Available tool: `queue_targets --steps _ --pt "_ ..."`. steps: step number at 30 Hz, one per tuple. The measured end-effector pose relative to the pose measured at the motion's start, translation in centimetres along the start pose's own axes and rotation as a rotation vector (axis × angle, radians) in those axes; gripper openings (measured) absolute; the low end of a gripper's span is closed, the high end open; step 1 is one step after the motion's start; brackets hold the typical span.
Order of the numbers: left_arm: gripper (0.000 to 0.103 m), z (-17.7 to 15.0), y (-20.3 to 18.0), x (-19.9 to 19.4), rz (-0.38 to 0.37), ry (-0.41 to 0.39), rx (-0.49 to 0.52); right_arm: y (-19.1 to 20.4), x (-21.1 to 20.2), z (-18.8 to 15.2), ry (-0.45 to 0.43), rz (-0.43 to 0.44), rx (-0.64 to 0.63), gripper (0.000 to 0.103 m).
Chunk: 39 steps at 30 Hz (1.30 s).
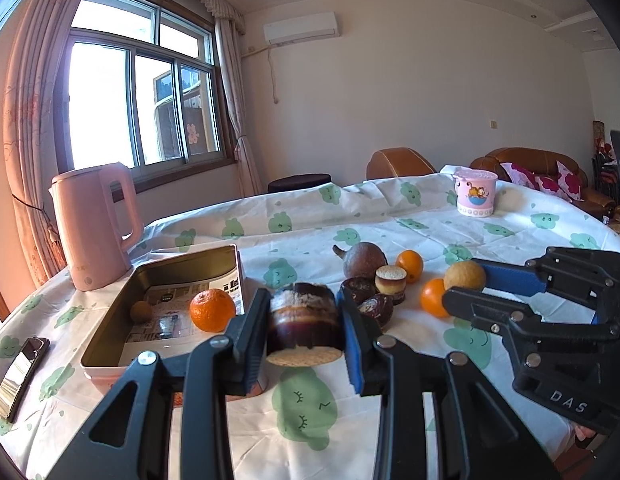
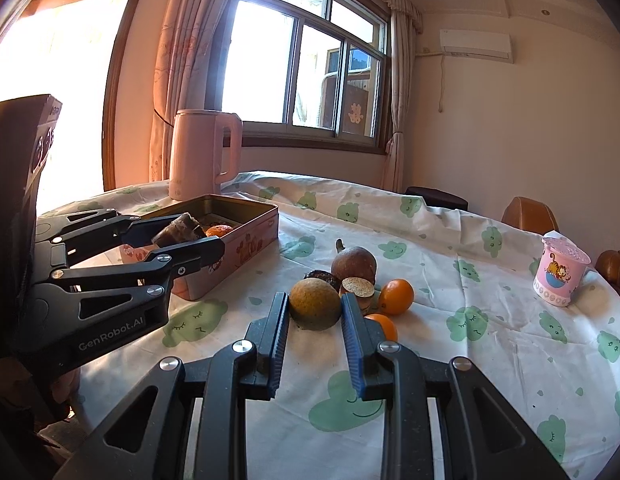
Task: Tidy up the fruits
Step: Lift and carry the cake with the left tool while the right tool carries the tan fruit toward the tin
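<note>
Two grips are yours: your left gripper (image 1: 304,322) clamps a dark, cut-ended sugarcane chunk (image 1: 304,326) just beside the metal tin (image 1: 110,334), while your right gripper (image 2: 314,314) squeezes a round, rough-skinned brown fruit (image 2: 314,306) above the cloud-print tablecloth (image 2: 489,340), near glossy oranges (image 2: 396,297).
</note>
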<state>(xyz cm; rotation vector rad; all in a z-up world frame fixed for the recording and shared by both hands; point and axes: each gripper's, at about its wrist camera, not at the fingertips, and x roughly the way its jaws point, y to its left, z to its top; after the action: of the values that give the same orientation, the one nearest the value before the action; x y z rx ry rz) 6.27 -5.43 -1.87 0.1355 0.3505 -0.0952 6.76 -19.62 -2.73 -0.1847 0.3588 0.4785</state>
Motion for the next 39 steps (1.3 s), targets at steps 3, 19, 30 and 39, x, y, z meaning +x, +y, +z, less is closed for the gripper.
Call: queue_targets --steps 3,19,30,39 --pt "0.035 0.0 0.1 -0.1 0.003 -0.01 -0.002 0.1 -0.1 0.0 -0.01 0.001 -0.003 0.028" --pt "0.035 -0.2 -0.1 -1.0 0.023 -0.063 -0.002 0.3 -1.0 -0.1 -0.064 0.009 -0.012 0.028" --pt "0.035 -0.3 0.2 -1.9 0.026 -0.117 -0.021 0.2 -1.4 -0.2 -0.09 0.022 -0.014 0.028" --pt "0.035 -0.3 0.3 -2.1 0.024 -0.129 -0.025 -0.6 -2.2 -0.1 -0.136 0.062 0.03 0.028"
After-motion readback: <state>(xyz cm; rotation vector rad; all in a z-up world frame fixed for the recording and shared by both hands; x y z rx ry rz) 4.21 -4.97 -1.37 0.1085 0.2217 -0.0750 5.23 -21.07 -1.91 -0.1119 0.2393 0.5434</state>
